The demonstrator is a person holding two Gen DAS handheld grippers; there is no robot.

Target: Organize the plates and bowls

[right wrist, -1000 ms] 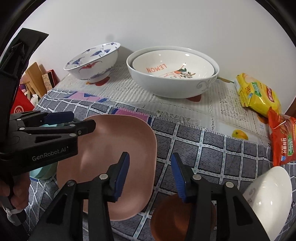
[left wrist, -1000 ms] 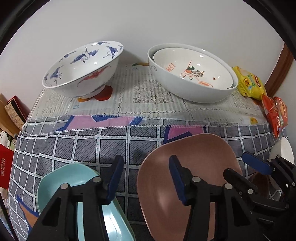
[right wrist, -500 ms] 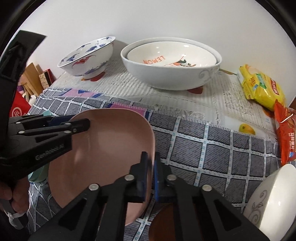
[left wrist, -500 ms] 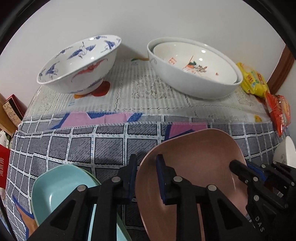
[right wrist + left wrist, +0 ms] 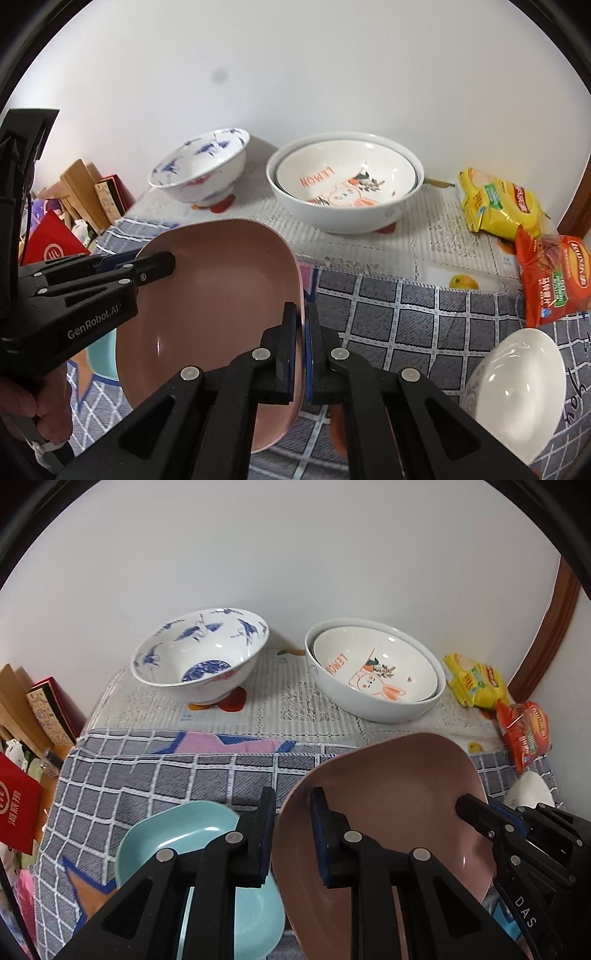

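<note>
A pink square plate (image 5: 391, 812) (image 5: 218, 295) is held in the air above the checked cloth, tilted. My left gripper (image 5: 293, 834) is shut on its left rim. My right gripper (image 5: 301, 354) is shut on its right rim. A light blue plate (image 5: 173, 845) lies on the cloth below left. A blue-patterned bowl (image 5: 199, 661) (image 5: 201, 166) stands at the back left. Two nested white bowls (image 5: 373, 668) (image 5: 343, 184) stand at the back right. A white bowl (image 5: 517, 384) lies tilted at the front right. An orange-brown dish (image 5: 338, 428) shows under my right gripper.
Yellow (image 5: 495, 203) and orange (image 5: 554, 277) snack packets lie at the right. Boxes and a red packet (image 5: 51, 243) stand off the table's left edge. A white wall is behind the table. A checked cloth (image 5: 147, 775) covers the front of the table.
Both grippers shut on the pink plate's opposite rims, then lifted it off the cloth. Both views rose and pulled back from the bowls.
</note>
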